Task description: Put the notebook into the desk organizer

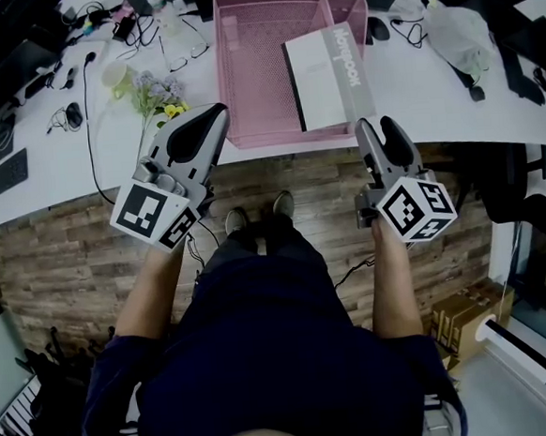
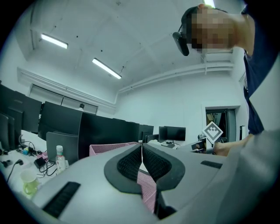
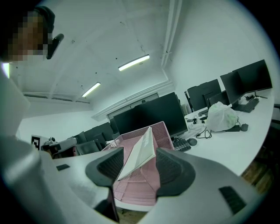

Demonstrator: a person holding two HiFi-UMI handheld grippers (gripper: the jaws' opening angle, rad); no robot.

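Note:
The pink mesh desk organizer [image 1: 243,74] stands on the white desk [image 1: 52,164] near its front edge. A grey-white notebook [image 1: 323,77] lies tilted inside the organizer, leaning on the divider at its right side. My right gripper [image 1: 379,127] hovers at the desk edge just in front of the notebook, open. In the right gripper view the notebook [image 3: 142,148] shows through the wide gap between the pads, which do not touch it, with the organizer [image 3: 168,131] behind. My left gripper [image 1: 211,118] hangs at the organizer's front left corner, shut and empty [image 2: 141,159].
Left of the organizer are a flower bunch [image 1: 155,90], a cup [image 1: 114,74], a bottle [image 2: 60,158] and tangled cables [image 1: 87,123]. A white plastic bag [image 1: 456,33] and a mouse [image 1: 378,28] lie to the right. Dark monitors [image 3: 148,116] line the back.

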